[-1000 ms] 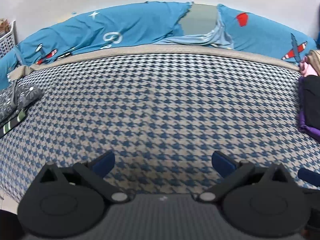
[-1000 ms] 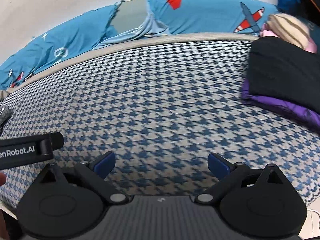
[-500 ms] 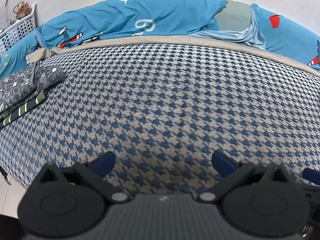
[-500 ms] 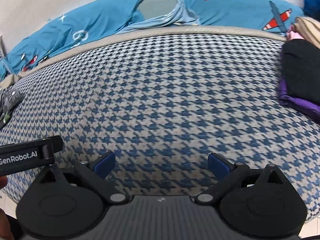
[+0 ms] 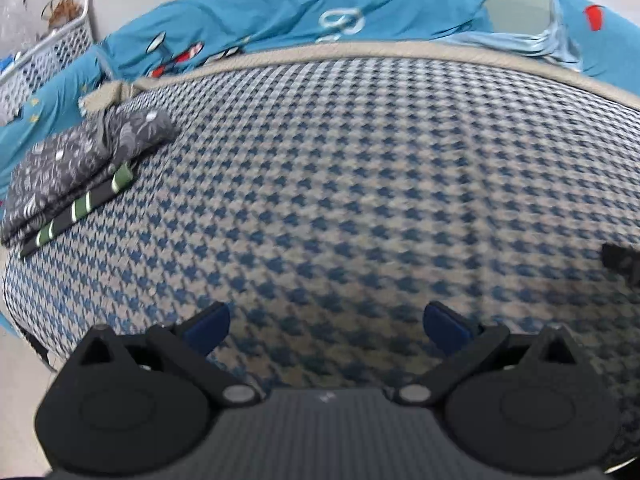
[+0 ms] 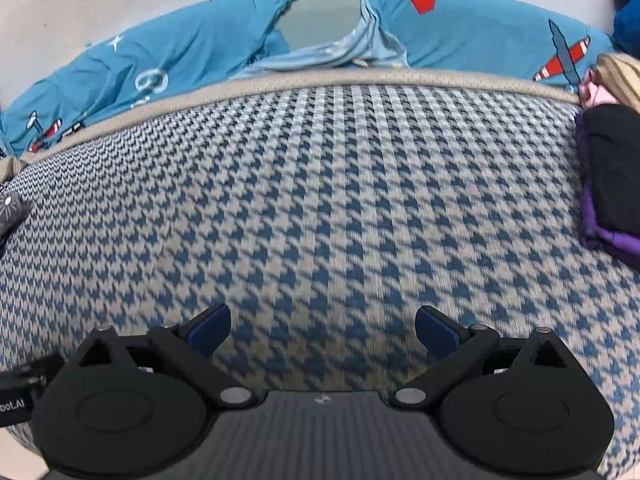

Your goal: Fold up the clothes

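Left gripper (image 5: 326, 326): jaws wide apart, blue pads (image 5: 208, 326) clear of everything, nothing held, hovering over the houndstooth bed cover (image 5: 360, 184). Far left of its view: white laundry basket (image 5: 48, 60) against the wall. Next to it, on the left edge of the bed, a folded stack: grey patterned garment (image 5: 80, 156) on top of a dark green-striped garment (image 5: 80, 208), both lying flat. Behind the cover runs the blue airplane-print bedding (image 5: 280, 12). At the right edge of that view a dark piece of the other gripper's body pokes in.

Right gripper (image 6: 322, 330): jaws equally spread, empty, also above bare houndstooth cover (image 6: 320, 184). Left edge of its view shows a sliver of the grey garment (image 6: 10, 210) and the left unit's labelled body (image 6: 20, 388). Right side: black garment (image 6: 616, 168) sitting on a purple garment (image 6: 600, 228) at the right edge of the bed, with a beige striped item (image 6: 620, 76) and something pink (image 6: 596, 94) behind it.

Vs 0.5 s ago: left view has swung further left, folded stack and basket now much more in frame. Right view has panned slightly left and sits closer to the cover; the black/purple pile sits nearer the frame edge. Both grippers as wide as before, still holding nothing.
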Demonstrator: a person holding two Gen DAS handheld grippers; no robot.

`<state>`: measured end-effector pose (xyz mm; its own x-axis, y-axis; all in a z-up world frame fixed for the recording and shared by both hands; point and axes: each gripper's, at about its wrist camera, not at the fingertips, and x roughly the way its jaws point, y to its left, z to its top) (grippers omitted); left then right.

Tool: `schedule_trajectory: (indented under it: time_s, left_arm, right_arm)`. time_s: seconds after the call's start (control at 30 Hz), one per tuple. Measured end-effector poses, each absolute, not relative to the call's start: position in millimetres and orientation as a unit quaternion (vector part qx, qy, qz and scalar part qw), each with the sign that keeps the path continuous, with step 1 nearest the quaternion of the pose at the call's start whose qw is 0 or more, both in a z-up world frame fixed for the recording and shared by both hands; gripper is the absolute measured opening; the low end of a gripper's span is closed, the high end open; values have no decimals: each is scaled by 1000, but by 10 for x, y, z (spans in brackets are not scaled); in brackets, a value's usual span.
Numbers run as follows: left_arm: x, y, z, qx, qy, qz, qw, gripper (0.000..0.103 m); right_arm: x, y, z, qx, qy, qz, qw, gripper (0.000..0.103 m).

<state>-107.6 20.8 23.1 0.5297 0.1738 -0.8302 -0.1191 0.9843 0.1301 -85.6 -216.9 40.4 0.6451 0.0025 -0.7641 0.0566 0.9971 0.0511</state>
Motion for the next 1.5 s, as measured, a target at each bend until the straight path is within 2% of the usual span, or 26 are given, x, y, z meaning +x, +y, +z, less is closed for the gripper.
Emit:
schedule_trajectory:
  time_s: [0.33, 0.5, 0.73, 0.93, 0.97, 1.5]
  left_arm:
    - [-759, 771, -1, -2, 505, 104, 857, 103]
    - [-605, 935, -62, 1, 514, 98, 852, 103]
    - [-474, 1113, -103, -3, 502, 94, 860, 103]
    - [-431, 1242, -158, -18, 493, 80, 866, 103]
    - [-421, 1263, -167, -21, 492, 79, 867, 103]
    - [-294, 1321, -238, -31, 475, 73, 877, 103]
  right_arm:
    - [-260, -2281, 285, 34, 406, -47, 912, 99]
    - [25, -2516, 223, 75, 373, -63, 922, 99]
    - [282, -2663, 107, 78, 325, -121, 935, 100]
    - [434, -2702, -56, 43, 332, -105, 936, 100]
    - [457, -2696, -87, 38, 332, -105, 937, 103]
    - [780, -2677, -186, -4, 317, -79, 945, 103]
